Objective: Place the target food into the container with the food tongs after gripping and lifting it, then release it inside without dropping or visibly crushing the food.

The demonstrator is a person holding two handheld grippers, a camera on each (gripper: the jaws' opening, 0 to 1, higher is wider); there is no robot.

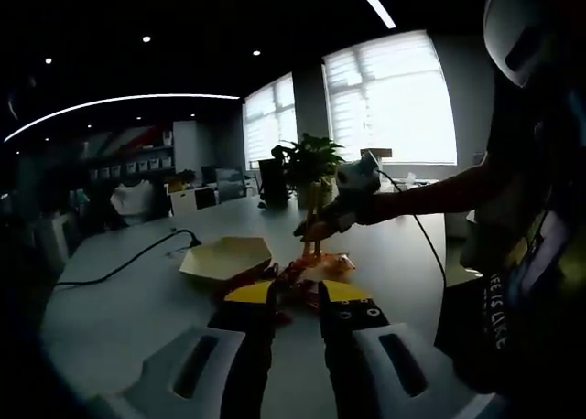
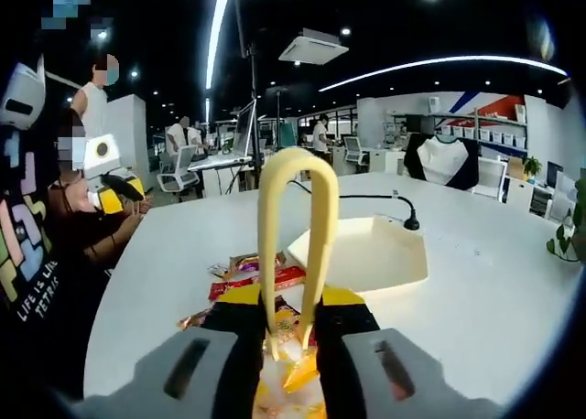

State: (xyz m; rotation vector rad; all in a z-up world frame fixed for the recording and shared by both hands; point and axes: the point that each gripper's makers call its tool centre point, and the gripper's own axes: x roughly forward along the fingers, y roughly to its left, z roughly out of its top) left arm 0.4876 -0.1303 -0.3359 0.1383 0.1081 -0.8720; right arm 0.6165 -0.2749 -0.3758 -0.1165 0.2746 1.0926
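Jaws of the left gripper (image 1: 299, 302) rise from the bottom of the left gripper view, yellow-tipped and standing a narrow gap apart with nothing between them. Just beyond their tips, on the white desk (image 1: 137, 300), lies a small heap of snack packets (image 1: 307, 271) in red and orange wrappers. Touching or just beside that heap, on its far left, sits the yellow container (image 1: 226, 257), a shallow angular tray. A black cable (image 1: 128, 262) runs across the desk from the left edge to near the container. Above the packets the right gripper (image 1: 316, 225) comes in from the right, held by a person's arm, with the food tongs (image 1: 316, 245) pointing down at the heap. A potted plant (image 1: 309, 163) stands at the far edge of the desk.

From the right gripper view, the right gripper's jaws are closed on the two legs of the pale yellow tongs, whose loop stands up in the middle of the view. The tong tips reach down onto an orange packet (image 2: 295, 369) between the jaws; whether they grip it I cannot tell. More packets lie just beyond, and the container lies past them toward the desk's middle. The left gripper shows at the left edge, beside a person in a printed black shirt (image 2: 37, 273)
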